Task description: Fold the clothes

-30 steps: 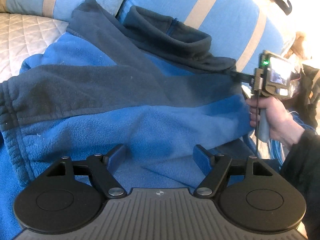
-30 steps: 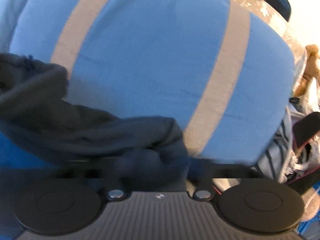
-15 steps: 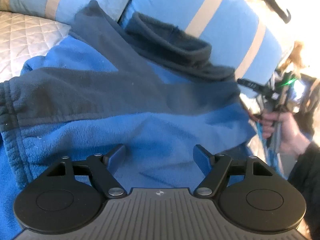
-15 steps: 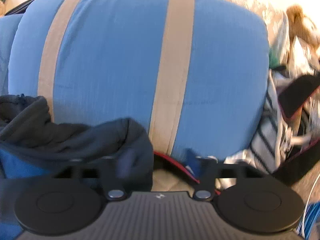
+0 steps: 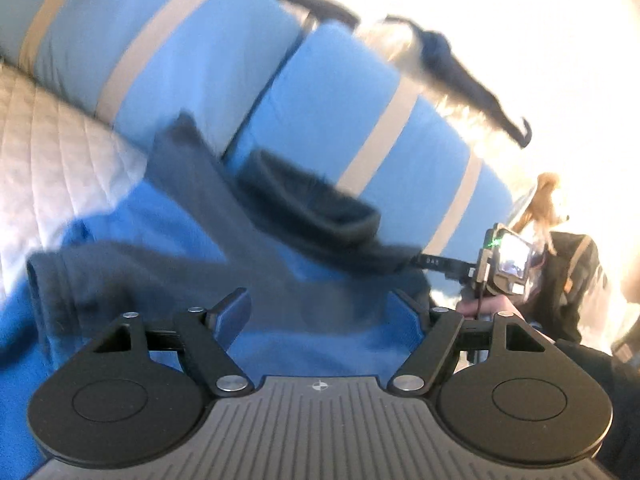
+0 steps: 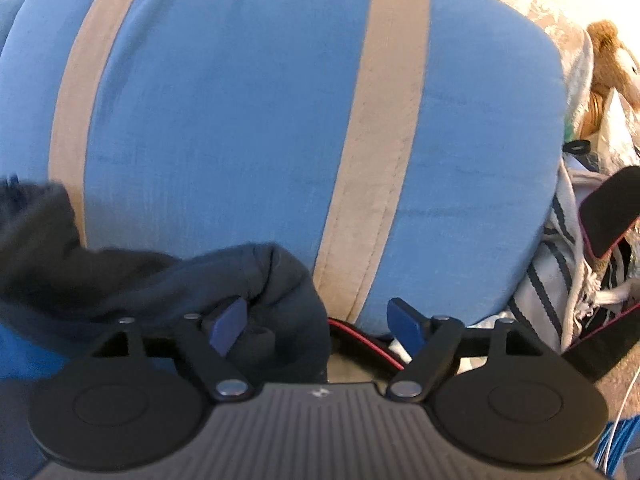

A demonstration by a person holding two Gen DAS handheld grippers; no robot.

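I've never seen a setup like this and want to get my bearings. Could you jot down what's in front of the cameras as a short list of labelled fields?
Garment: blue fleece jacket with dark grey panels, spread out
Collar: dark grey fleece collar, lying against the pillow
Backdrop: blue pillow with beige stripes
Surface: white quilted bed cover
Left tongs: open above the fleece, gripping nothing
Right tongs: opening, grey fleece edge beside one finger, not pinched
Clutter at right: brown plush toy
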